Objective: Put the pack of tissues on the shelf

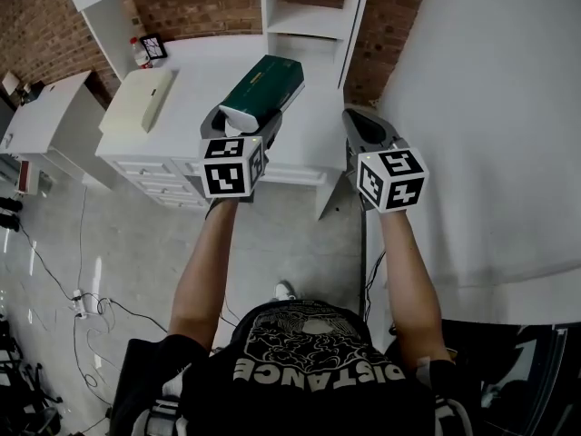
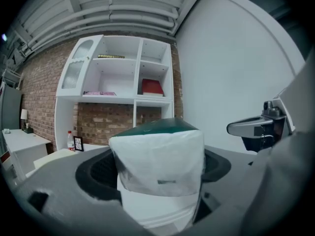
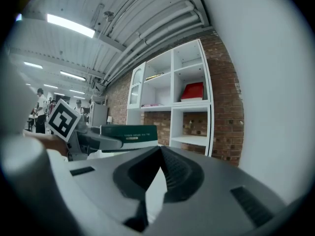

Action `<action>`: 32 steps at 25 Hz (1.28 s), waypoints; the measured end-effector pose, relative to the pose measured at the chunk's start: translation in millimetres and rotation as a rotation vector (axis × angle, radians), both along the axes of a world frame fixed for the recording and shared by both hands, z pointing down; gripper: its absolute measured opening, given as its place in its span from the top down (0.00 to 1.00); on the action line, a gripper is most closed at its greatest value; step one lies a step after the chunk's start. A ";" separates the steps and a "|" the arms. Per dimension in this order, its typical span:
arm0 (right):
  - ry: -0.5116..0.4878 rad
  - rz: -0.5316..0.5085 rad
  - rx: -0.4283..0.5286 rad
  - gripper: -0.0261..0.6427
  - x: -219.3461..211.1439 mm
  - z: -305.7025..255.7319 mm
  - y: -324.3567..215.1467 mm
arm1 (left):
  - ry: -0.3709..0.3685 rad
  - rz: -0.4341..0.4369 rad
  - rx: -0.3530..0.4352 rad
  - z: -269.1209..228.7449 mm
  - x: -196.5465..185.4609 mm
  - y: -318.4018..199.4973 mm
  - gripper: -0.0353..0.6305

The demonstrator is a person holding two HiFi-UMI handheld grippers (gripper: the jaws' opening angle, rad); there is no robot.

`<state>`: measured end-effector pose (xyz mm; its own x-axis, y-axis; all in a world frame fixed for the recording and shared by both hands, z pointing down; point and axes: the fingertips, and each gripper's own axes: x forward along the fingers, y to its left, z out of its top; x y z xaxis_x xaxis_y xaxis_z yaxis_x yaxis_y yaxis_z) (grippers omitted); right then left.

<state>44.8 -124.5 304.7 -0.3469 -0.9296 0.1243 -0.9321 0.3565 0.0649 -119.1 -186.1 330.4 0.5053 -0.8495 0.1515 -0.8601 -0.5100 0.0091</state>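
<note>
Head view shows the pack of tissues [image 1: 265, 89] clamped in the left hand-held gripper [image 1: 245, 122], held above the white bench [image 1: 204, 66] and short of the shelf [image 1: 309, 21]. The right hand-held gripper [image 1: 356, 118] is empty, its jaws together. Pickup looks done; setting the pack on the shelf remains.

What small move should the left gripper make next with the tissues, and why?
Probably carry the pack of tissues forward and up toward an open compartment of the shelf. The left gripper is shut on it, over the desk and short of the shelf; the right gripper is shut, holding nothing.
</note>
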 end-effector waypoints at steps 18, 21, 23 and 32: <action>-0.032 0.008 0.020 0.96 6.5 6.9 -61.2 | -0.037 0.022 0.009 7.4 10.1 -58.9 0.27; -0.036 -0.003 0.021 0.96 12.5 8.0 -81.0 | -0.045 0.017 0.009 8.1 16.9 -77.0 0.27; -0.037 -0.012 0.024 0.96 19.3 8.9 -97.0 | -0.048 0.012 0.011 8.9 24.0 -91.1 0.27; -0.043 -0.084 0.028 0.96 52.6 15.3 -191.5 | -0.059 -0.052 0.026 8.3 56.5 -174.0 0.27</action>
<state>97.4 -316.0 320.0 -0.4278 -0.9002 0.0819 -0.9013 0.4317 0.0370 -62.6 -360.1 338.7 0.4514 -0.8784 0.1571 -0.8841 -0.4641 -0.0551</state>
